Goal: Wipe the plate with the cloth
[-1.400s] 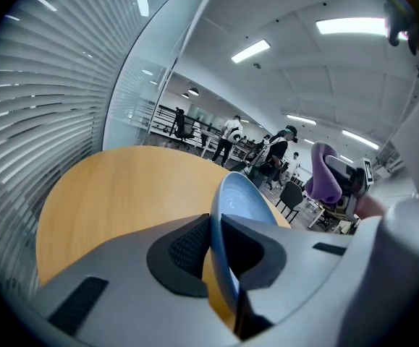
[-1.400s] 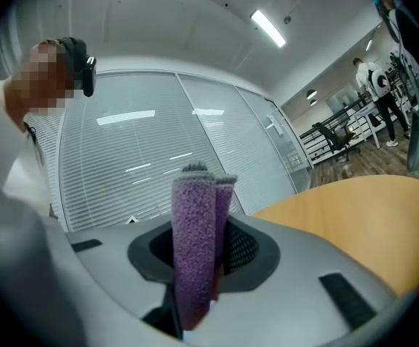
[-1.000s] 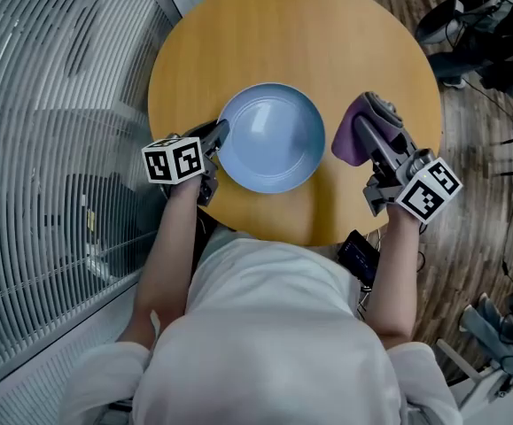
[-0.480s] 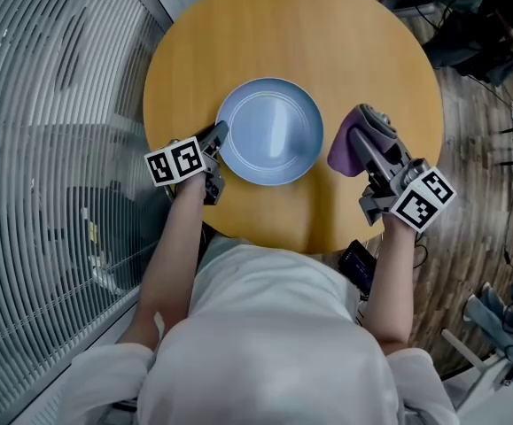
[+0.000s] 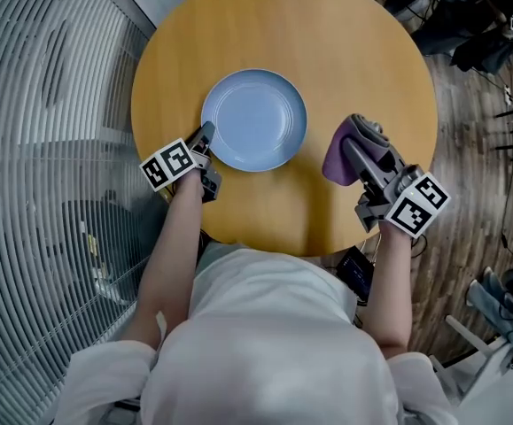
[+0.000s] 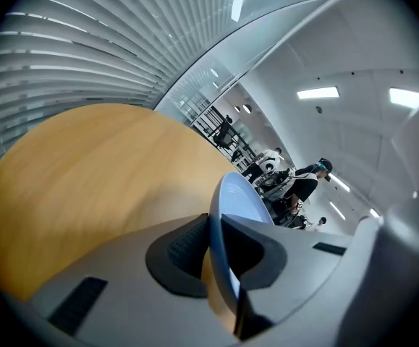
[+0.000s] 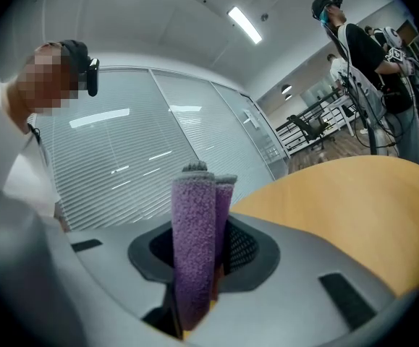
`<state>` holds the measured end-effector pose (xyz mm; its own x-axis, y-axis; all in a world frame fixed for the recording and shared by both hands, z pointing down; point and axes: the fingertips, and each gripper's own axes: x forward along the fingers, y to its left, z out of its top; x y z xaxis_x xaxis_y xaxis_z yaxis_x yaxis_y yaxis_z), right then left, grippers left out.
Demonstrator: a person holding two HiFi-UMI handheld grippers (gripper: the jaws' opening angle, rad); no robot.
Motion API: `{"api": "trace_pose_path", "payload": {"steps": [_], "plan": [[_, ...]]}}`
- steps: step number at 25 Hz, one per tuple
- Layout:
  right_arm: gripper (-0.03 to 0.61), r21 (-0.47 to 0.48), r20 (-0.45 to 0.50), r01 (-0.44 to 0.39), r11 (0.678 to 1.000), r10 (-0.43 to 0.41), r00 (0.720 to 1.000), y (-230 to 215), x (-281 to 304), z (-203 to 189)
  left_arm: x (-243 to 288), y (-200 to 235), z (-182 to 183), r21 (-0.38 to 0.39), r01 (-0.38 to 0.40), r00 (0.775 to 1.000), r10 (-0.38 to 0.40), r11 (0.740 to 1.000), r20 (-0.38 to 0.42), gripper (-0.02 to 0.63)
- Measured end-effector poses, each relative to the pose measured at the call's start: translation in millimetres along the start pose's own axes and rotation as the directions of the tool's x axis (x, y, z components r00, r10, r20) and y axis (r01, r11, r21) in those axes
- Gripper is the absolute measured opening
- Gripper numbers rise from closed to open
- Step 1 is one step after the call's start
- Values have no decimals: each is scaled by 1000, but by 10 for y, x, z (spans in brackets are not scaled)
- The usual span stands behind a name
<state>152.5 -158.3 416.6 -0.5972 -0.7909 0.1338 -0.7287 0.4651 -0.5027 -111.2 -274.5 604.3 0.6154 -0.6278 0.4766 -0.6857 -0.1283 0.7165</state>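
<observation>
Pale-blue round plate (image 5: pixel 254 119) lies on round wooden table (image 5: pixel 353 51). L gripper (image 5: pixel 205 136) jaws clamp plate's near-left rim. R gripper (image 5: pixel 359 145), just right of plate, pinches folded purple terry cloth (image 5: pixel 336 159). Best approach, imo: hold rim firm, lay cloth flat on plate, wipe in circles.

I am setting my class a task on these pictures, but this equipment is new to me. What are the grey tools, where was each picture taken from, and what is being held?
There is no robot: a person holds a two-jaw gripper in each hand. The top-down picture comes from a camera on the person's head; the other two come from cameras riding on the grippers, looking along their jaws. Over the round wooden table is a blue plate. The left gripper is shut on its rim, seen edge-on in that gripper's view. The right gripper is shut on a folded purple cloth. The checkered cubes belong to the grippers.
</observation>
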Motion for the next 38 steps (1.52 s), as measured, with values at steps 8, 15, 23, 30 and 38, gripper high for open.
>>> {"api": "trace_pose_path", "payload": {"steps": [8, 15, 23, 30, 38], "plan": [[101, 26, -19, 25, 999, -25, 1000, -104, -20, -82, 193, 130, -45, 27, -30, 998, 31, 999, -57, 41], [101, 37, -22, 61, 997, -60, 998, -191, -31, -121, 320, 222, 6, -58, -27, 998, 23, 998, -53, 41], [101, 26, -13, 77, 997, -77, 997, -196, -51, -110, 384, 262, -1, -113, -37, 999, 34, 993, -30, 41], [101, 22, -23, 74, 997, -73, 997, -179, -55, -110, 438, 327, -44, -159, -55, 998, 51, 986, -28, 41], [101, 21, -24, 72, 997, -72, 997, -156, -29, -82, 430, 404, -58, -213, -76, 997, 72, 974, -28, 41]]}}
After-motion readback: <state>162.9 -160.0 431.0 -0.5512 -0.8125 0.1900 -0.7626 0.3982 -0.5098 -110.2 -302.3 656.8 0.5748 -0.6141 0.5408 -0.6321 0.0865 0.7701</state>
